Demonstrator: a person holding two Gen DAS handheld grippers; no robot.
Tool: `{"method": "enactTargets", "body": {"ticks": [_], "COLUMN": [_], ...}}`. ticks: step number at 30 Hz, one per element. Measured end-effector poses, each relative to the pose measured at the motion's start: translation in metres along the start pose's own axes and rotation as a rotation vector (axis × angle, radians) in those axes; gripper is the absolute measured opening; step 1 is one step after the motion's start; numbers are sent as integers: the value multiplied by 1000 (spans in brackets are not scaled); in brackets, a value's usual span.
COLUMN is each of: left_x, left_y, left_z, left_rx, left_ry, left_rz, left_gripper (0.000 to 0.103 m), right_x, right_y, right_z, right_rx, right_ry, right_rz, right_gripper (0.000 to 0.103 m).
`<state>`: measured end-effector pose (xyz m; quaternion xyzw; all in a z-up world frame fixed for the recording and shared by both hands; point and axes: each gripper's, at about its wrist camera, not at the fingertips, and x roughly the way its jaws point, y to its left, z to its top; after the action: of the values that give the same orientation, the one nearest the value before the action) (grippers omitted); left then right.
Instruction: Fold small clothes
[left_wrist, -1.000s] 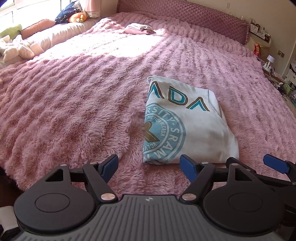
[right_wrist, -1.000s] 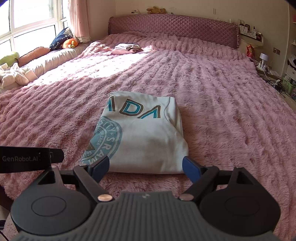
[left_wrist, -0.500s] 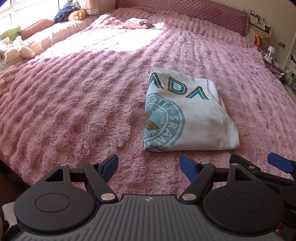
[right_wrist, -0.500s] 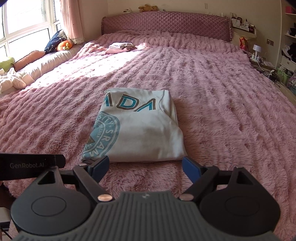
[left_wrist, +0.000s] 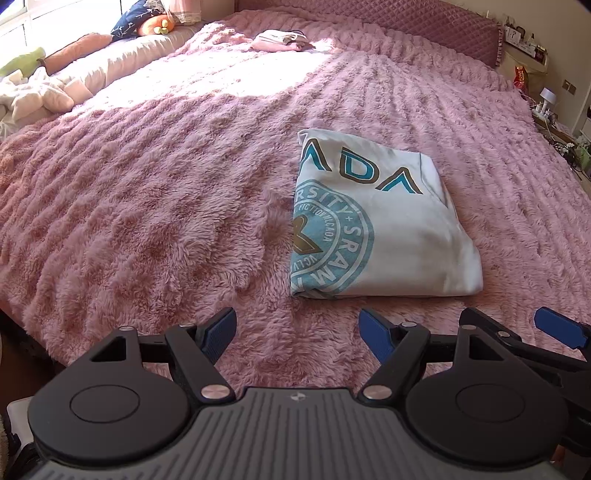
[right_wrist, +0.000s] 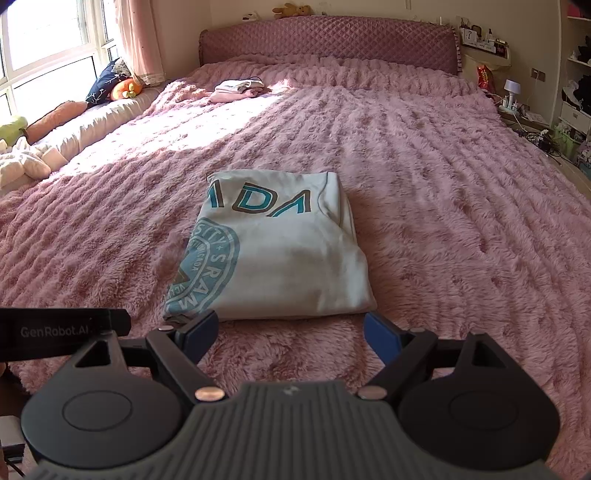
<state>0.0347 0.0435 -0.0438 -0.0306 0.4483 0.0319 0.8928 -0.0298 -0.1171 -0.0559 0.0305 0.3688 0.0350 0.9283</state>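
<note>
Pink fuzzy bedspread (right_wrist: 424, 177) fills both views; quilted headboard (right_wrist: 328, 44) at the far end. Landmark = folded white t-shirt (right_wrist: 291, 258), teal/brown print, lying flat on the bedspread roughly mid-width, near the front edge. It's a compact rectangle, round logo on its left half, "ADA" lettering along the far edge.

Far beyond the t-shirt, near the headboard: small stack of folded clothes (right_wrist: 238, 88). Left of the t-shirt, along the window side: pillows and plush toys (right_wrist: 110, 88).

Right gripper (right_wrist: 291, 332): jaws spread wide, nothing between them, hovering just in front of the t-shirt's near edge, not touching; the shirt sits centred in the gap.

Left gripper (left_wrist: 297, 330): also wide apart and empty, in front of the t-shirt's near-left corner; most of the shirt lies ahead and to the right of its gap.
</note>
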Motion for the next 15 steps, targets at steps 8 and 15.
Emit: {"method": "enactTargets", "body": {"ticks": [8, 15], "left_x": [2, 2], "left_y": [-5, -4], "left_z": [1, 1], "left_rx": [26, 27], "left_ry": [4, 3], "left_rz": [32, 32], "left_gripper": [88, 88], "right_x": [2, 3], "right_y": [1, 1], "right_z": [0, 1], "right_rx": [-11, -9], "right_ry": [7, 10], "right_rz": [-4, -6], "right_gripper": [82, 82]}}
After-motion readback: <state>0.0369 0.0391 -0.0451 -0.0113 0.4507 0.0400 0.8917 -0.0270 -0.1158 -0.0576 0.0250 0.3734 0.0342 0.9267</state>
